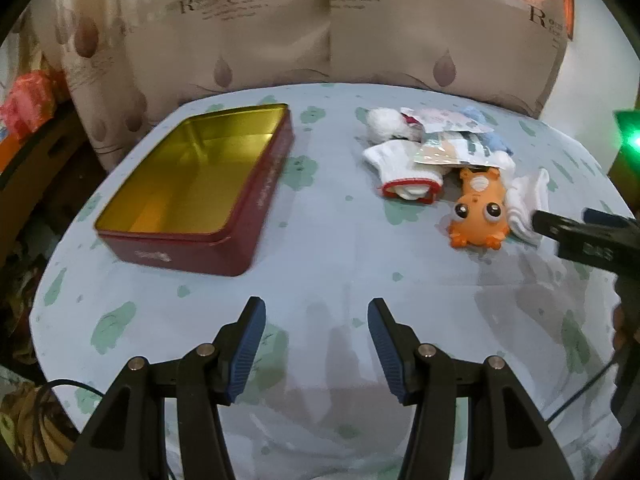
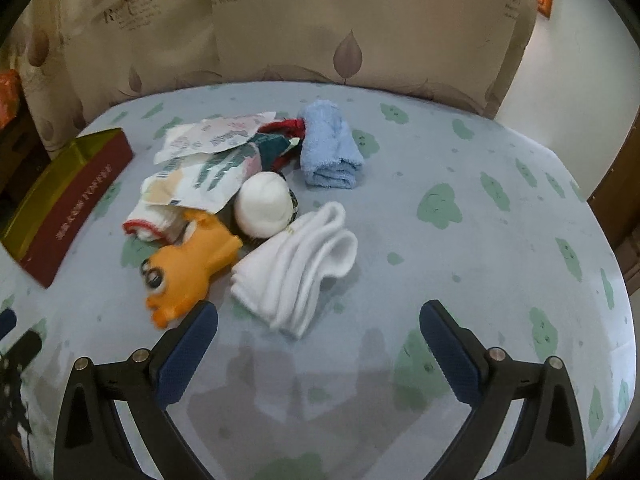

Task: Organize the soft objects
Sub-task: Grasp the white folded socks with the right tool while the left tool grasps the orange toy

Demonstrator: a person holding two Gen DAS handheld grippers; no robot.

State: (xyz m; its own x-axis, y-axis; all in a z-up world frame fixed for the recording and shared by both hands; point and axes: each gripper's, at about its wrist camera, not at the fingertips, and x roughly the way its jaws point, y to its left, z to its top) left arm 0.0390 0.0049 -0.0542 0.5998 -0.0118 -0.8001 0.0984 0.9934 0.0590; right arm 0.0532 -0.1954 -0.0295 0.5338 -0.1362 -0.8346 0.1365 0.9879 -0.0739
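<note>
A red tin (image 1: 192,188) with a gold inside stands open and empty on the table's left; its side shows in the right wrist view (image 2: 76,204). A pile lies to its right: an orange frog toy (image 1: 478,210) (image 2: 188,268), folded white socks (image 2: 300,268), a white rolled sock (image 2: 262,204), a red-trimmed white sock (image 1: 404,172), a blue towel (image 2: 330,146) and paper packets (image 2: 204,160). My left gripper (image 1: 316,308) is open and empty above bare cloth. My right gripper (image 2: 318,312) is open and empty just short of the white socks; it also shows in the left wrist view (image 1: 560,228).
The round table has a pale blue cloth with green prints (image 1: 320,264). A beige patterned cushion back (image 1: 320,32) rises behind it. Clutter lies off the left edge (image 1: 24,100). A cable (image 1: 68,384) runs at the lower left.
</note>
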